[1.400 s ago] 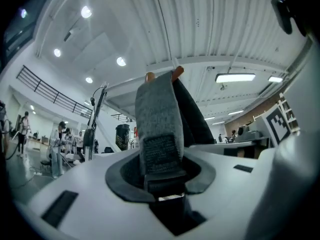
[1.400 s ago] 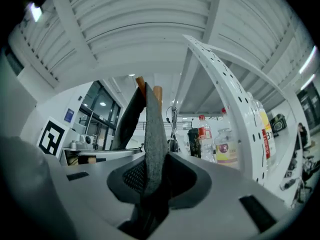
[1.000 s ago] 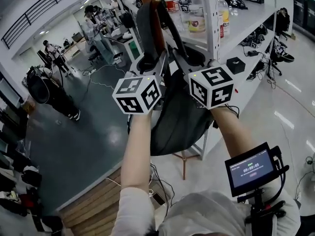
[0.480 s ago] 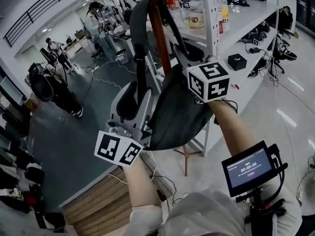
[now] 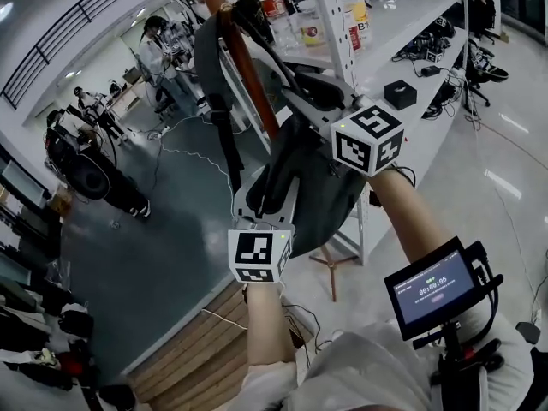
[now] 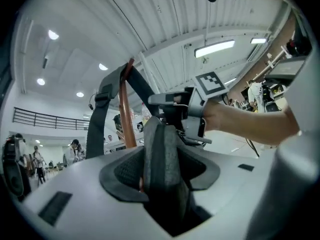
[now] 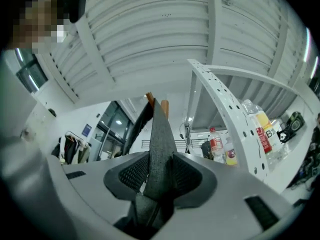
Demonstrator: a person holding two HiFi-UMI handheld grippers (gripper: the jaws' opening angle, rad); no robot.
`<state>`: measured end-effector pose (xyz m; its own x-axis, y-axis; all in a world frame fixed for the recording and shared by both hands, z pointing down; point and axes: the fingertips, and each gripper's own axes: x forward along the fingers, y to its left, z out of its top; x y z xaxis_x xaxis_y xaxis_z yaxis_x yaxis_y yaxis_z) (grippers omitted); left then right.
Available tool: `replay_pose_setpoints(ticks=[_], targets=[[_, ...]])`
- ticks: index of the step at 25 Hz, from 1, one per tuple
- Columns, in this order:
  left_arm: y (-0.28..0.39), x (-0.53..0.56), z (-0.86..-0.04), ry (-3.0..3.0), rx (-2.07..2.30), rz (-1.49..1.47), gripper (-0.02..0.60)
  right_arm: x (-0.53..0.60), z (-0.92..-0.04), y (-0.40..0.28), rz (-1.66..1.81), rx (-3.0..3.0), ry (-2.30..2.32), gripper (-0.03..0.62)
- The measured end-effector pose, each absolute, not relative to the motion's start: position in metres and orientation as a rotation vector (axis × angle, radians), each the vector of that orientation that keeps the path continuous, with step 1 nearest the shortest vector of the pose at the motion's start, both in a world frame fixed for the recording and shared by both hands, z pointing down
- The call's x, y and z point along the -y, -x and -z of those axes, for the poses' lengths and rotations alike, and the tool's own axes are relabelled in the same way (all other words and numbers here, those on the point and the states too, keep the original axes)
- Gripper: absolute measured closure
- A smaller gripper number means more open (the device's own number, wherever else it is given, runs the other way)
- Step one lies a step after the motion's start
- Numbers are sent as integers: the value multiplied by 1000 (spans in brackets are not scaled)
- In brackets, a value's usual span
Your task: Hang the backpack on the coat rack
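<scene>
only its view shows the right hand-held gripper (image 7: pixel 160 173) seemingly pinching a strap (image 7: pixel 161 129)

The small black screen on a bracket by the person's right arm (image 5: pixel 431 288) shows a green timer that reads about 00:00:06; the line beneath it is too small to read. The white marker cube on the left (image 5: pixel 259 256) and the white marker cube on the right (image 5: pixel 370 138) carry black-and-white square code patterns, no letters. On the white shelf (image 5: pixel 445 15), a clear plastic bottle with a red-and-white label (image 7: pixel 264 133) shows a large dark "B"; the rest is illegible. Print on the other bottles cannot be read.
</scene>
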<state>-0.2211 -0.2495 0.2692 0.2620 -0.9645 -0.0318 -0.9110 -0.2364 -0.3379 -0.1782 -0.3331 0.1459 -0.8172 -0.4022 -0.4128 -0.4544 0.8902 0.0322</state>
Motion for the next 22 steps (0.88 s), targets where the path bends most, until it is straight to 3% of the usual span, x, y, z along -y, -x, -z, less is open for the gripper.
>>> replay_pose_setpoints(ticks=[6, 17, 22], targets=[[223, 244, -276, 2246, -1787, 137, 379, 288, -164, 124, 64, -2522, 343, 470], [207, 220, -291, 2303, -1622, 33, 379, 249, -263, 139, -175, -2725, 518, 470], [216, 181, -277, 2455, -1542, -328, 379, 258, -277, 134, 41, -2653, 456, 470]])
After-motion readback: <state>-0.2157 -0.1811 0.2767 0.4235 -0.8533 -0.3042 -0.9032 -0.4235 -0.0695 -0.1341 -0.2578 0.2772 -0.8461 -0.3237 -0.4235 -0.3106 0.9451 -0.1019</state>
